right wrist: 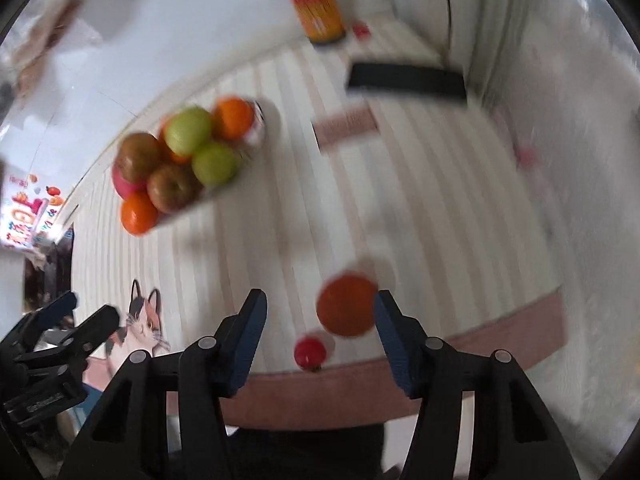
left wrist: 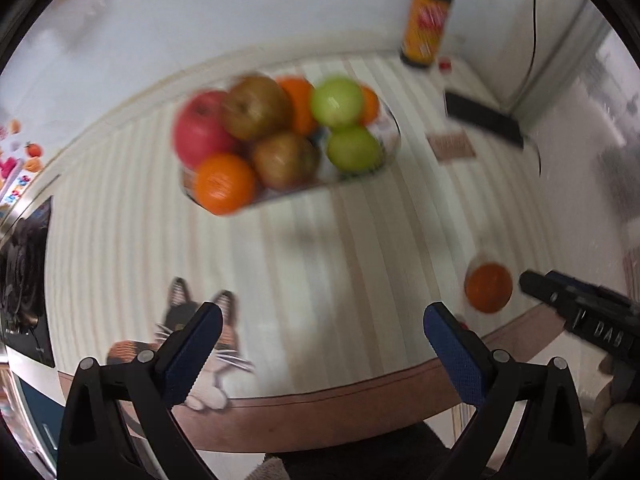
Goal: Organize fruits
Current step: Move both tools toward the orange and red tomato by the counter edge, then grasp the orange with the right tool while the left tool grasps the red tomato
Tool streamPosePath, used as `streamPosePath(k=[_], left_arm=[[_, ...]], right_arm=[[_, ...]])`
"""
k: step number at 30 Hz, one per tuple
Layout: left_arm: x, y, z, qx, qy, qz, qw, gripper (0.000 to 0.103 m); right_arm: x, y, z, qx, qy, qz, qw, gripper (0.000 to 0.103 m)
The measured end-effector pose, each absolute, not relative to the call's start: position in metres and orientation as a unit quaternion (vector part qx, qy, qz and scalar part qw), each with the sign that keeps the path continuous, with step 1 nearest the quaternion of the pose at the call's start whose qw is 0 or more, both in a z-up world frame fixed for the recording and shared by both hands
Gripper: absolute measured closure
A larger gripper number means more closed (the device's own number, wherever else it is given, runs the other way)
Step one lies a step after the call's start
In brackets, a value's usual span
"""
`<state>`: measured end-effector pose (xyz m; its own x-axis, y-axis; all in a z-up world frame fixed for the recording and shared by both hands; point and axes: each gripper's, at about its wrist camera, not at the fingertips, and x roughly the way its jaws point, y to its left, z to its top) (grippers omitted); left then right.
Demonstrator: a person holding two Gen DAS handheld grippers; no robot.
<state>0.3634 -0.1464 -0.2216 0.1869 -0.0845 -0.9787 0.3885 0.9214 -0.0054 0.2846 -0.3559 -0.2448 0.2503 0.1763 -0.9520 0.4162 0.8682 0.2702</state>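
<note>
Near the counter's front edge: we see a loose orange [right wrist: 347, 310] on the striped counter [left wrist: 320, 248], with a small red fruit [right wrist: 310, 353] just beside it, closer to the edge.
Right hand-held gripper [right wrist: 320, 300]: released; the orange shows between its fingers, close against one and clear of the other.
Left hand-held gripper [left wrist: 322, 328]: released wide, nothing between its fingers, pointing down over the front edge.
Dish [left wrist: 390, 120]: toward the back edge, heaped with apples and oranges.
Bottle [left wrist: 426, 20]: upright at the far right corner.
Sharpness: we find both views blurred.
</note>
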Motion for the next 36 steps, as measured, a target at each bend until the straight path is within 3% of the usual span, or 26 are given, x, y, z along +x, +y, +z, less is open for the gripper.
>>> streamPosePath(k=[10, 14, 26, 27, 30, 33, 36], left_arm=[[0.376, -0.202, -0.263, 0.16, 0.655, -0.186, 0.714, 0.0], [0.385, -0.237, -0.272, 0.121, 0.695, -0.235, 0.669, 0.0], [0.368, -0.319, -0.324, 0.173, 0.744, -0.298, 0.572, 0.001], [0.367, -0.321, -0.326, 0.176, 0.744, -0.298, 0.571, 0.006], [0.361, -0.327, -0.334, 0.185, 0.742, -0.304, 0.568, 0.034], [0.357, -0.33, -0.336, 0.18, 0.737, -0.31, 0.573, 0.051], [0.357, -0.33, -0.331, 0.202, 0.719, -0.304, 0.592, 0.054]], right_arm=[[0.255, -0.377, -0.321, 0.351, 0.607, -0.091, 0.707, 0.046], [0.245, -0.376, -0.326, 0.359, 0.597, -0.084, 0.712, 0.046], [0.218, -0.387, -0.326, 0.399, 0.571, -0.082, 0.713, 0.046], [0.216, -0.388, -0.325, 0.398, 0.57, -0.084, 0.714, 0.046], [0.21, -0.392, -0.324, 0.4, 0.57, -0.089, 0.712, 0.046], [0.208, -0.396, -0.324, 0.4, 0.571, -0.092, 0.711, 0.046], [0.207, -0.399, -0.323, 0.401, 0.57, -0.093, 0.711, 0.046]])
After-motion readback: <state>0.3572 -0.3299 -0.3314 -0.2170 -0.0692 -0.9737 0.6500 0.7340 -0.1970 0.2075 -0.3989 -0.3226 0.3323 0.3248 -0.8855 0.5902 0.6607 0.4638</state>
